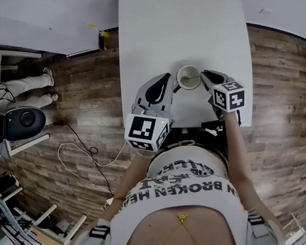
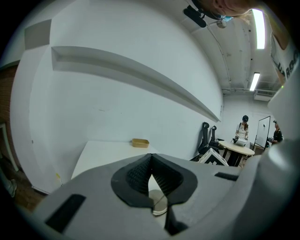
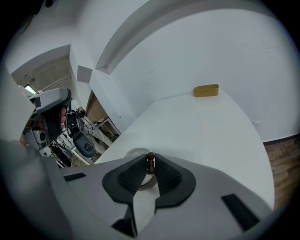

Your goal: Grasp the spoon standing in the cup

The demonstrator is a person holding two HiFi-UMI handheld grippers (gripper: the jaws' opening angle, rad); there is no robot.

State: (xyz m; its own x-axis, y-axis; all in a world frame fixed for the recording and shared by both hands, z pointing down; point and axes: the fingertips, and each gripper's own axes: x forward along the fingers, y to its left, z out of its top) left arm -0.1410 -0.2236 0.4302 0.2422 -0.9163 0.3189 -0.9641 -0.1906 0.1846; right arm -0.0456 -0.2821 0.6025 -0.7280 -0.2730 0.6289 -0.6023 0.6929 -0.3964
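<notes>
Two claws flank the cup at the near end of the table. R claw (image 3: pixel 150 165) is pinching the spoon (image 3: pixel 151 157): both pad tips press on its dark brown handle, w/ the handle's knob poking up just above the tips. The spoon stands in the cup (image 3: pixel 132 153), a pale round one whose rim shows just behind & left of the tips in the right gripper view. In the head view the R claw (image 1: pixel 205 75) comes at the cup (image 1: pixel 179 78) from the right, tilted down, w/ its marker cube (image 1: pixel 228 97) toward the person; the spoon is too small to pick out there. L claw (image 2: pixel 151 159) is pressed together, tips meeting w/ nothing btwn them. Through the gap lower down btwn its pads a bit of the cup's rim (image 2: pixel 159 208) shows. In the head view the L claw (image 1: pixel 172 85) sits just beside the cup's left side; can't tell if it touches. Its own marker cube (image 1: pixel 147 132) is close to the person's waist. The cup stands on a white table (image 1: pixel 175 24), near the person's edge. At the table's far end, well apart from the cup, lies a small yellow tray (image 3: pixel 206 90), seen from the left gripper view too (image 2: pixel 140 142). Around the table is wood floor (image 1: pixel 282 111), w/ cables (image 1: pixel 86 154) lying on it to the left.
</notes>
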